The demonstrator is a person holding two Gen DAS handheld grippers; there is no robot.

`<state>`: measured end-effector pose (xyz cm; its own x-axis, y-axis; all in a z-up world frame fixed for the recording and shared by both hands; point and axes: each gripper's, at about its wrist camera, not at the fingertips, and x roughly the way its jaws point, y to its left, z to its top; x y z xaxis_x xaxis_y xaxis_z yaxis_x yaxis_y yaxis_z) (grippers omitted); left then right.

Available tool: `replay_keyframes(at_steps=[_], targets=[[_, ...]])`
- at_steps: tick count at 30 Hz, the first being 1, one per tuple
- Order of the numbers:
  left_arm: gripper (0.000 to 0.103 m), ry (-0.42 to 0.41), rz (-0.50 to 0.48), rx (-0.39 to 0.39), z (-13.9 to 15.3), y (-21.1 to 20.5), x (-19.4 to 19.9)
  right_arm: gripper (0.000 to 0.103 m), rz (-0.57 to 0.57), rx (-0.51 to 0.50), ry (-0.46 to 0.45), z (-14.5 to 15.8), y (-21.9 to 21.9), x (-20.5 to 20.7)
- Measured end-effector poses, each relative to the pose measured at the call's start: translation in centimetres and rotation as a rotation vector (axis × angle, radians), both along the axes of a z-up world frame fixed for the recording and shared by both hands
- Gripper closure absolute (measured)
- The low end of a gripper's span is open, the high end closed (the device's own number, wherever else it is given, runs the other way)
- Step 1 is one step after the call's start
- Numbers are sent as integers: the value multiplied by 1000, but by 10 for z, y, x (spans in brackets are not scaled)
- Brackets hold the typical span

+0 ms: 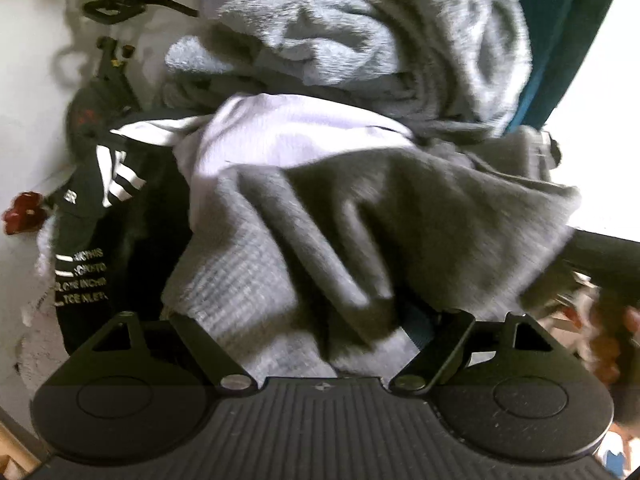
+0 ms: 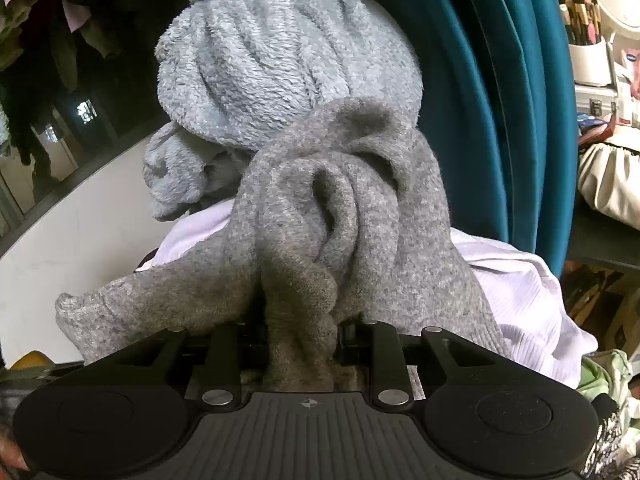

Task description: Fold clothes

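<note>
Grey knit [image 2: 360, 216], bunched into thick folds, sits clamped in the right gripper [image 2: 299, 344]; jaws are drawn in close on a twisted wad of it, cloth filling the gap and spilling down over the gripper's body. From that pinch the knit fans upward and out to both sides, one end trailing low to the left.

Left gripper [image 1: 320, 344] stands wide open. The same grey knit [image 1: 360, 220] lies draped between and ahead of its spread linkages, but the pads do not press on it. Fingertips are hidden under the cloth. Left view is blurred.

Behind the knit: a fluffy pale-grey fleece [image 2: 280, 72] piled high, touching the knit's top edge. Under both, a lilac garment [image 2: 516, 292] shows at either side. Teal fabric [image 2: 500, 100] hangs just behind the pile on the right.

Left view also shows a black garment [image 1: 92, 248] with white stripes and lettering beside the knit, lying on a white surface [image 1: 36, 80]. A small red object [image 1: 22, 210] sits at its edge.
</note>
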<state>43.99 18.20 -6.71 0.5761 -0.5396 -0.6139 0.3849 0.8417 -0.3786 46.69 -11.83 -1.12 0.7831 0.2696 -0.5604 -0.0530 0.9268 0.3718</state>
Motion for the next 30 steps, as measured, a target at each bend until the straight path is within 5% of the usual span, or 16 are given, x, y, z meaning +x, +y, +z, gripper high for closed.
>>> replay_keyframes(at_steps=[5, 13, 14, 15, 17, 18, 22, 26, 30], targets=[[12, -3, -92, 19, -6, -8, -17, 79, -1, 8, 7, -2, -1, 4], [14, -31, -88, 104, -19, -42, -17, 77, -4, 29, 28, 0, -4, 4], [26, -58, -105, 130, -15, -48, -20, 77, -7, 35, 31, 0, -5, 4], [51, -86, -122, 155, -11, -53, -22, 77, -9, 41, 35, 0, -6, 3], [78, -139, -156, 217, 2, -60, -28, 81, -12, 54, 41, 3, -7, 2], [80, -150, -163, 217, 10, -60, -30, 82, -8, 57, 37, 7, -7, 1], [82, -195, -153, 113, 47, -47, -36, 86, 30, 138, -5, 31, -8, -6], [82, -263, -106, -30, 86, -35, -34, 87, 116, 225, -142, 70, -5, -13], [81, -306, -46, -75, 95, -34, -16, 87, 117, 277, -253, 91, -7, -9]])
